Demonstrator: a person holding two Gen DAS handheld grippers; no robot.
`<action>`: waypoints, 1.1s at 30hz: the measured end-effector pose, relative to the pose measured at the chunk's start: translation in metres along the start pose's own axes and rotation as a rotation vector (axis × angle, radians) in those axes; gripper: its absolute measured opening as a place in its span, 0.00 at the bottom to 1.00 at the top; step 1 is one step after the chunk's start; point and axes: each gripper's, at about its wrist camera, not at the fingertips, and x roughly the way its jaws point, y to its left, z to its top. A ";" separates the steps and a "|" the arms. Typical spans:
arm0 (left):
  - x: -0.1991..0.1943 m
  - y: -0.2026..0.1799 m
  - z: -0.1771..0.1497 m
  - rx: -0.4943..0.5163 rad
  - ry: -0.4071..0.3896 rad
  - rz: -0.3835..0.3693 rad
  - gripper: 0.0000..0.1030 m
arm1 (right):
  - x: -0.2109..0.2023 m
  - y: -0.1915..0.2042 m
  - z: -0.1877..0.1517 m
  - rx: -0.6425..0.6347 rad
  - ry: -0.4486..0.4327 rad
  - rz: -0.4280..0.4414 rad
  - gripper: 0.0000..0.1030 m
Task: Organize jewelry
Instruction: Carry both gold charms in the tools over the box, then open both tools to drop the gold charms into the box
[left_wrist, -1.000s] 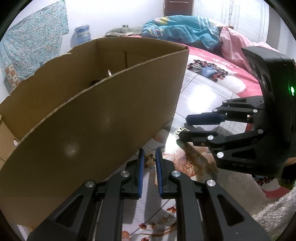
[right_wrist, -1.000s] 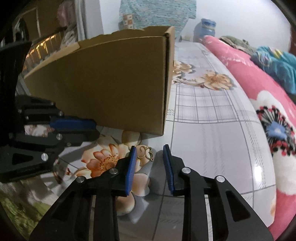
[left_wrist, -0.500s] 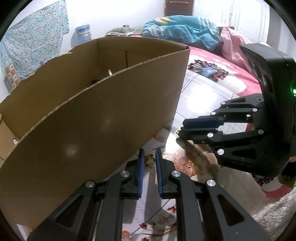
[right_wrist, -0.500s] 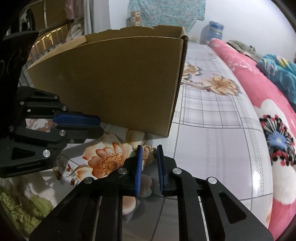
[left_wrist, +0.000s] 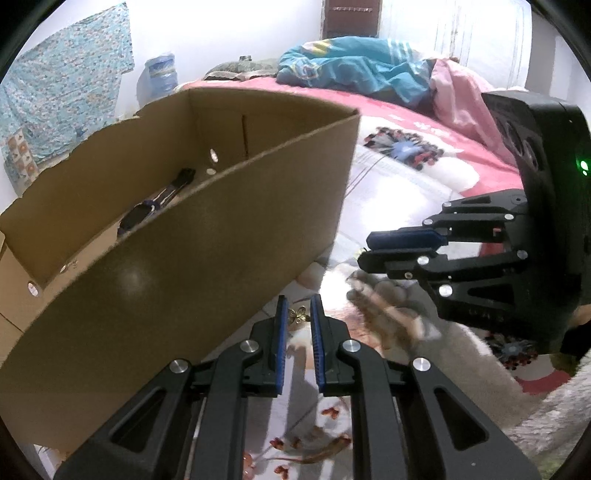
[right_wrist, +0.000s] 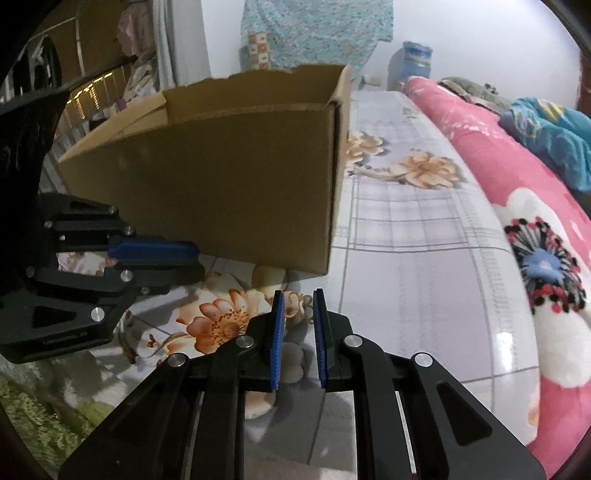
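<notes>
- Left gripper hangs tilted down over the glossy floral sheet, jaws nearly together with a narrow gap, a small gold ornament sits right at the fingertips
- Cannot tell whether its blue pads pinch that ornament or it just lies on the sheet between them
- Right gripper also tilted down, jaws drawn in to a slim gap, a gold filigree jewelry piece sits at its tips too
- Grip there looks likely but the contact is too small to confirm; in the left view the right gripper shows side-on with fingers almost touching
- Cardboard box stands open-topped on the sheet just left of and beyond both grippers, near corner close to the right fingertips
- Inside the box a dark strap-like item lies on the bottom, looks like a watch or bracelet, blurred
- Left gripper shows in the right view low beside the box wall
- Pink flowered blanket and teal cloth lie further right on the bed
- Patterned fabric hangs on the wall behind, blue water jug next to it
</notes>
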 end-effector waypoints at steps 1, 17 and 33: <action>-0.004 0.000 0.001 0.000 -0.007 -0.008 0.11 | -0.006 -0.001 0.002 0.011 -0.012 0.000 0.13; -0.102 0.059 0.046 -0.082 -0.192 0.050 0.11 | -0.058 -0.001 0.090 0.028 -0.246 0.129 0.13; -0.016 0.195 0.062 -0.304 0.219 0.187 0.12 | 0.069 0.017 0.173 -0.078 0.110 0.162 0.14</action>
